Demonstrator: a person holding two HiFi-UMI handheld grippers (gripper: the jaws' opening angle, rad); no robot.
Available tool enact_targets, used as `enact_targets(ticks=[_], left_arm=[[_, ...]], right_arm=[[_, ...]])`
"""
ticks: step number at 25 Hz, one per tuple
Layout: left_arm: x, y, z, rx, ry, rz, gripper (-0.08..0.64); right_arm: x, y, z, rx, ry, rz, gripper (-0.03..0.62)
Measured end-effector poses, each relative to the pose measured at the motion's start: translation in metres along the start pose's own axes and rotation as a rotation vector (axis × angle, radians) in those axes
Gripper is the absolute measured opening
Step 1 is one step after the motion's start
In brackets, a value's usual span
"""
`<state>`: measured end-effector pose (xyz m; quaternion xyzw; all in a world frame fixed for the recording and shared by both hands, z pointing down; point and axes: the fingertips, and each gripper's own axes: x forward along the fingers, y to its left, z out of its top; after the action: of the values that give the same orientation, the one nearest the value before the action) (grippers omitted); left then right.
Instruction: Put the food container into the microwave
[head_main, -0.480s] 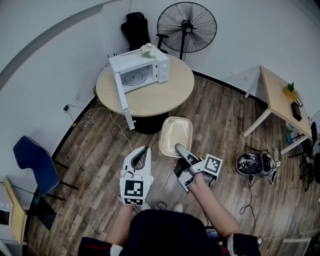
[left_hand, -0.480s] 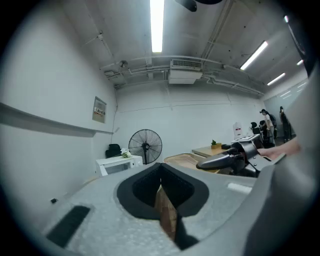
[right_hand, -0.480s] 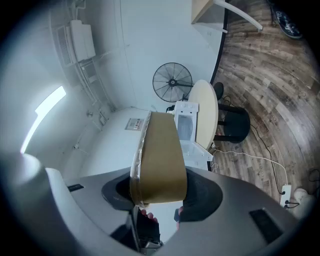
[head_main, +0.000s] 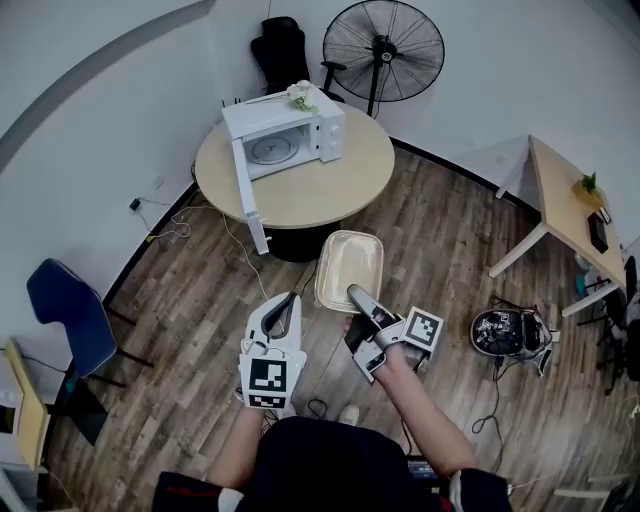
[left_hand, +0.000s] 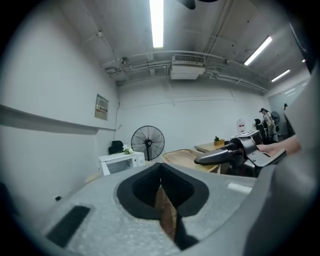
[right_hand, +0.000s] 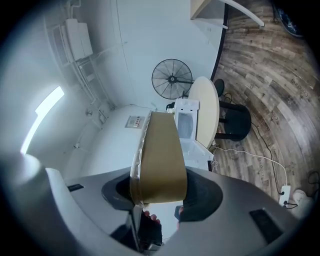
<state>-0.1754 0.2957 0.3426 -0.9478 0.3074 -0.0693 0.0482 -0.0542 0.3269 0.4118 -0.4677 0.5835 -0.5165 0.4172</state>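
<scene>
Hardly anything has moved in the last half second: the room slides a touch in the head view, as if the person is edging forward, while both hands keep their carrying pose. The right gripper (head_main: 356, 297) is clamped on the near edge of the food container (head_main: 350, 265). The container is held out flat, lid up, over the wooden floor (head_main: 200, 300), and reaches from the gripper toward 12 o'clock. The left gripper (head_main: 289, 299), at 9 o'clock from the right one, has its jaws drawn together on nothing and points ahead. The microwave (head_main: 300, 130) stands on the round bench (head_main: 330, 185) at about 11 o'clock from the container and well apart from it. Its door (head_main: 248, 200) is swung wide toward 6 o'clock, out past the bench edge, and the glass turntable (head_main: 272, 150) shows inside. I would call this the carry, with the placing not yet begun. The next move, as I judge it, is to close on the bench, keep the container level, and steer it round the right of the open door. Then it can slide through the opening onto the turntable before the grip is let go.
</scene>
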Motion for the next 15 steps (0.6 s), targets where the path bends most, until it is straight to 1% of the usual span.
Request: enact_targets(ticks=[9, 15], left_arm=[[0.009, -0.043, 0.006, 0.021, 0.002, 0.059, 0.017], [0.013, -0.066, 0.005, 0.053, 0.017, 0.082, 0.017]], right_arm=[[-0.031, -0.006, 0.025, 0.009, 0.047, 0.019, 0.199], [-0.049, -0.024, 0.038, 0.036, 0.065, 0.002, 0.199]])
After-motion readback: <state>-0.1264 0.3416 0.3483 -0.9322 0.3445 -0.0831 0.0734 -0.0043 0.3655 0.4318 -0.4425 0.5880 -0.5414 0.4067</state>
